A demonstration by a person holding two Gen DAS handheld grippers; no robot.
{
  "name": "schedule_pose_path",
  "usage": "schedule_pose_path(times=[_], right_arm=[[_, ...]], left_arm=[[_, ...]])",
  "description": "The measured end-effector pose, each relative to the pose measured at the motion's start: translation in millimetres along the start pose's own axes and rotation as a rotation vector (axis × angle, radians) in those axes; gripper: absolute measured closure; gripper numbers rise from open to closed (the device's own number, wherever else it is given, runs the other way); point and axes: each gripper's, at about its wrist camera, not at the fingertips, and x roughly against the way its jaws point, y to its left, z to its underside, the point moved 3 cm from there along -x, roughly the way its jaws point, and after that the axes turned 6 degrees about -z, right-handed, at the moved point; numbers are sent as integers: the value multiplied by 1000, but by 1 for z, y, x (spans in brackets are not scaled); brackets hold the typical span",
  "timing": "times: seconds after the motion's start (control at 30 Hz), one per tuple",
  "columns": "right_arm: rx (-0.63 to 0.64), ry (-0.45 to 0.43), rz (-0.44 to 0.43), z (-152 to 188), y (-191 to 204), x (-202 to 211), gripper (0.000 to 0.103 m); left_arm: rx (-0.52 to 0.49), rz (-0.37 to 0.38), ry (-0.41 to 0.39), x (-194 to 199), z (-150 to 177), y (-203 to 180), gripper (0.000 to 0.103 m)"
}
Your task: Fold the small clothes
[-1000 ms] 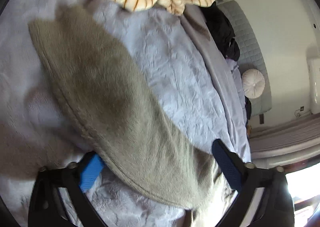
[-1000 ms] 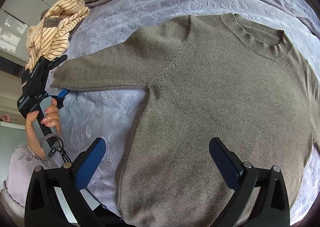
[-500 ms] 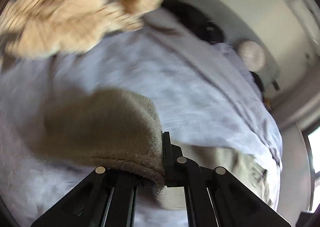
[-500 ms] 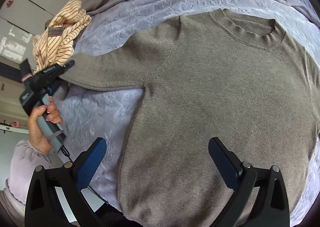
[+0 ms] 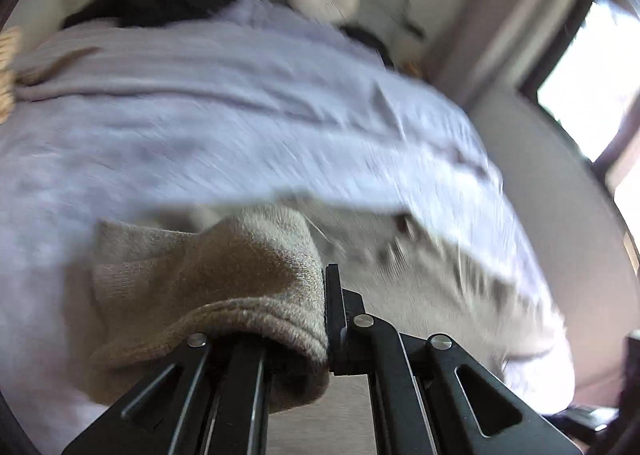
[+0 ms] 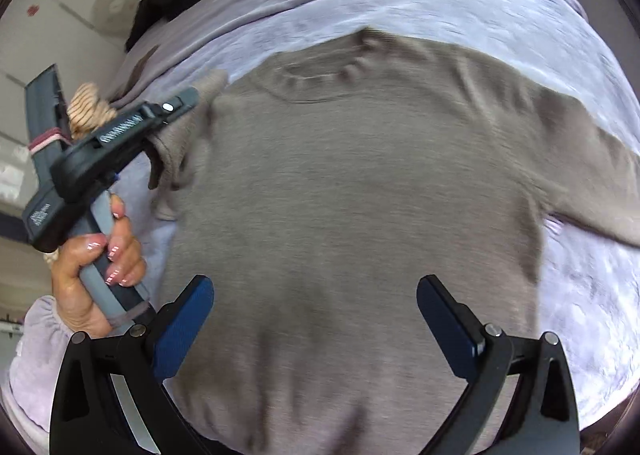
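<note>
A grey-brown knitted sweater (image 6: pixel 352 191) is spread front-up on the lavender bedspread (image 6: pixel 500 15), filling the middle of the right wrist view, its ribbed neckline (image 6: pixel 320 75) toward the top of the frame and one sleeve (image 6: pixel 592 175) stretched out to the right edge. The other sleeve's cuff (image 5: pixel 224 287) is pinched in the left claw (image 5: pixel 326 319), whose jaws are closed on the knit at the lower centre of the left wrist view; in the right wrist view the same claw (image 6: pixel 192 97) is seen at the upper left, held in a hand (image 6: pixel 96 267), with the sleeve bunched beneath it over the sweater's shoulder. The step in hand is judged to be the first sleeve fold, the sleeve being carried inward across the chest. The right claw (image 6: pixel 316 319) is held wide open above the lower body of the sweater, nothing between its blue pads (image 6: pixel 184 327). The next move appears to call for the cuff to be laid flat across the chest and released without dragging the body out of shape; the sleeve at the right edge would then need the same treatment. A striped garment (image 6: pixel 88 111) is partly hidden behind the left claw at the left of the frame, and dark clothes (image 5: pixel 152 3) lie at the far end of the bed.
</note>
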Motion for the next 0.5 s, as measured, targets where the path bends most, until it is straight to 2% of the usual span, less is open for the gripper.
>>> schedule_pose_path(times=[0.13, 0.17, 0.2, 0.23, 0.27, 0.33, 0.37, 0.43, 0.5], right_arm=[[-74, 1, 34, 9, -41, 7, 1], [-91, 4, 39, 10, -50, 8, 1], [-108, 9, 45, 11, -58, 7, 1], [-116, 11, 48, 12, -63, 8, 1], [-120, 13, 51, 12, -66, 7, 1], [-109, 9, 60, 8, -70, 8, 1], [-103, 6, 64, 6, -69, 8, 1], [-61, -6, 78, -1, -64, 8, 1], [37, -20, 105, -14, -45, 6, 1]], left_arm=[[-77, -110, 165, -52, 34, -38, 96], [-91, -140, 194, -58, 46, -38, 86], [-101, -150, 204, -62, 50, -41, 82], [-112, -151, 194, -60, 52, -45, 69], [-122, -157, 188, -57, 52, -47, 41], [-150, -218, 161, -41, 49, -53, 2], [-162, -234, 129, -30, 47, -50, 2], [-170, -218, 103, -7, 42, -41, 2], [-143, -237, 75, 19, 37, -22, 2]])
